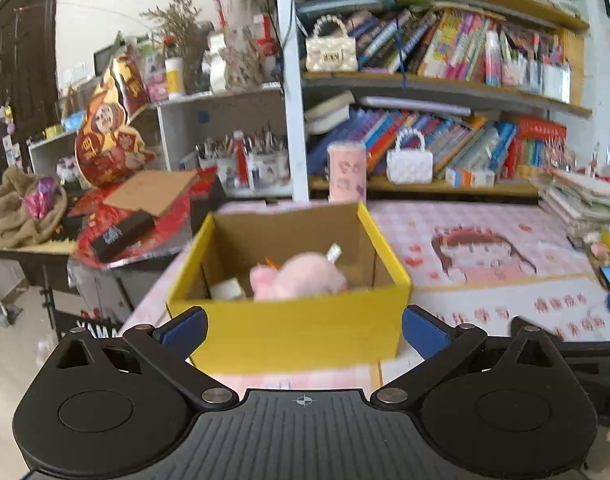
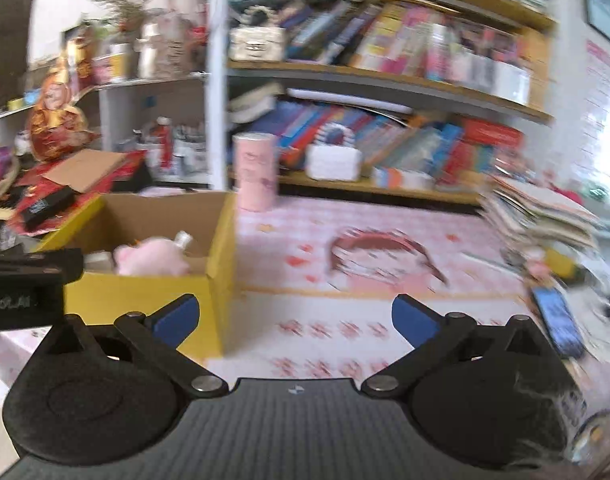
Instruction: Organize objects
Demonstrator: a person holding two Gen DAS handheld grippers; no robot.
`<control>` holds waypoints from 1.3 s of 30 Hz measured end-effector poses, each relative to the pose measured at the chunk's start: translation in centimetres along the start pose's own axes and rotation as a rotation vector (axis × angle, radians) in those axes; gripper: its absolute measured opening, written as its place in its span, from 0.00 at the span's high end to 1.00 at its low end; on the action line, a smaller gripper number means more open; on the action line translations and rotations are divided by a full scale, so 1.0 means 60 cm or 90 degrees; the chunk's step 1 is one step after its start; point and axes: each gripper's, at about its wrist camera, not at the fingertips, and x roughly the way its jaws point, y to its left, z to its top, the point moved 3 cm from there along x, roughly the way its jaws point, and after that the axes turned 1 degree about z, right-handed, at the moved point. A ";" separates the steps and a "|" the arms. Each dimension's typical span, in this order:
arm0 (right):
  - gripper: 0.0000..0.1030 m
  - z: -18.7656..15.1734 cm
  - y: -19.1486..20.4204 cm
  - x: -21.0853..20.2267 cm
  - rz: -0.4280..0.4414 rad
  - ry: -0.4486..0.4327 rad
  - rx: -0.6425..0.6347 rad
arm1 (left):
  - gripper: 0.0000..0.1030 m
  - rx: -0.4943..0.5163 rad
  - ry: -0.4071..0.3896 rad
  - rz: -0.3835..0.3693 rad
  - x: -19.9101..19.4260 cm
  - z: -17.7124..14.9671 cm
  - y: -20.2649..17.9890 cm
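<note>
The yellow cardboard box (image 1: 289, 320) sits by the left edge of the pink desk mat (image 1: 485, 248). Inside lies a pink plush toy (image 1: 301, 276), soft and light, easy to squeeze around its middle. Both the left gripper (image 1: 303, 326) and right gripper (image 2: 295, 316) are wide open, holding nothing

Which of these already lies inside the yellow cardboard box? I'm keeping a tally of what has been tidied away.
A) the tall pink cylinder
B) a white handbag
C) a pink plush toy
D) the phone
C: the pink plush toy lies inside the yellow box, while the phone lies on the table, the pink cylinder stands behind the box and the white handbag sits on the shelf.
</note>
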 end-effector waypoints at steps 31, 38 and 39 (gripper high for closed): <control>0.00 -0.071 -0.033 -0.073 -0.117 0.037 0.031 | 0.00 -0.001 0.040 0.063 -0.044 -0.073 -0.043; 0.00 -0.071 -0.025 -0.078 -0.120 0.034 0.027 | 0.00 -0.006 0.043 0.064 -0.046 -0.075 -0.036; 0.00 -0.071 -0.025 -0.078 -0.120 0.034 0.027 | 0.00 -0.008 0.044 0.064 -0.046 -0.075 -0.034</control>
